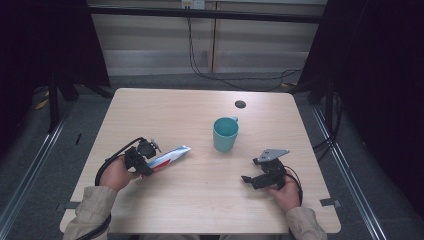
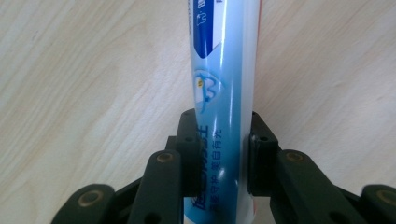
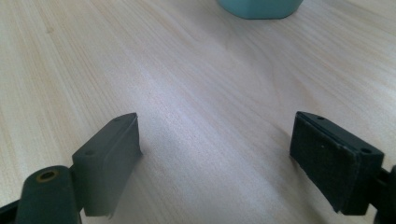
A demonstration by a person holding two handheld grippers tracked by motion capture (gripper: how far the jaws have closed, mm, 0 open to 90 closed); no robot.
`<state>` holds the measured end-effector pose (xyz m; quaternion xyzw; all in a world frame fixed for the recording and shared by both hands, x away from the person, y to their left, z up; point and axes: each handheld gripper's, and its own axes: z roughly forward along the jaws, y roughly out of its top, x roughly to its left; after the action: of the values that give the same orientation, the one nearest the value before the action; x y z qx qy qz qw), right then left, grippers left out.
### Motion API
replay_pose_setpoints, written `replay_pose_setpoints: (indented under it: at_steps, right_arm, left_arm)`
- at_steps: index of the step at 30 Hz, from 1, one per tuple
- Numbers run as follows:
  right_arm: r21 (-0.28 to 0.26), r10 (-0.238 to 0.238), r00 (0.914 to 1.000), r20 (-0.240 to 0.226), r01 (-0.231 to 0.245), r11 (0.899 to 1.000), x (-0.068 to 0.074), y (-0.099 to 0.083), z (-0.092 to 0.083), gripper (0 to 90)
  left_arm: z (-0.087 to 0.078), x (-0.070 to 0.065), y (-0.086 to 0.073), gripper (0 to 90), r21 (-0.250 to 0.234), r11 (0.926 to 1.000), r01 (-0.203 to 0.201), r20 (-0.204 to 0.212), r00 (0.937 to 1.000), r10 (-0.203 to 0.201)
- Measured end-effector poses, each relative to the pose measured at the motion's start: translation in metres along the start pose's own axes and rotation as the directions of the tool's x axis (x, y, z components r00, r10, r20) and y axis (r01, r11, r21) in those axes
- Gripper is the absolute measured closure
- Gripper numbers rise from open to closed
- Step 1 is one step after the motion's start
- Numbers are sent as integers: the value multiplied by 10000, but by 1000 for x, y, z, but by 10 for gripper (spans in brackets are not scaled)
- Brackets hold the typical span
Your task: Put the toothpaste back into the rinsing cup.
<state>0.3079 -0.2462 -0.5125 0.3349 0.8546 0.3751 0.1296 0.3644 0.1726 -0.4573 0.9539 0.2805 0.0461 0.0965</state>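
Note:
A white and blue toothpaste tube [image 1: 171, 155] lies slanted on the left half of the wooden table [image 1: 165, 107]. My left gripper [image 1: 148, 166] is shut on its near end. In the left gripper view the tube [image 2: 224, 56] runs up between the two black pads [image 2: 189, 140], which press on both of its sides. A teal cup [image 1: 225, 134] stands upright near the table's middle, its handle toward the back. To its right and nearer the person, my right gripper [image 1: 252, 170] rests open. Its jaws [image 3: 215, 135] stand wide apart over bare wood, with the cup's base [image 3: 259, 7] far ahead.
A dark round cable hole [image 1: 240, 104] sits in the table top behind the cup. Black cables [image 1: 235, 80] trail over the floor beyond the far edge. Dark frame posts stand at both sides of the table.

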Motion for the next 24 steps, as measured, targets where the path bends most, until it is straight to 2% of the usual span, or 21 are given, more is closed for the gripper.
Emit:
replay_pose_setpoints:
  at_steps: [2,3,8,12,16,19,21,24]
  right_arm:
    - [0,1,10000,3,-1,10000,0,0,0,155]
    - [3,-1,10000,2,1,10000,0,0,0,155]
    - [5,37,10000,61,-38,10000,1,0,0,154]
    - [18,88,9999,102,-88,10000,1,0,0,153]
    - [-21,227,9990,377,-226,9997,2,0,0,146]
    - [36,317,9983,486,-320,9995,4,2,-1,149]
    - [-121,392,9987,323,-389,9992,5,6,-3,149]
    - [-577,571,9984,14,-570,9967,9,12,-6,149]
  left_arm:
    - [-3,-2,2,723,-141,9998,121,141,9998,-119]
    - [-4,-3,3,722,-268,9996,51,66,10000,-49]
    - [-12,-6,8,722,-691,9976,17,264,9997,2]
    - [-16,-9,13,723,-974,9951,164,466,9988,-119]
    - [-21,-14,18,723,-1195,9928,-110,406,9990,159]
    - [-25,-17,21,723,-1371,9905,-103,408,9990,160]
    - [-27,-18,23,724,-1492,9888,9,553,9984,75]
    - [-32,-20,27,725,-1581,9872,-188,398,9989,254]
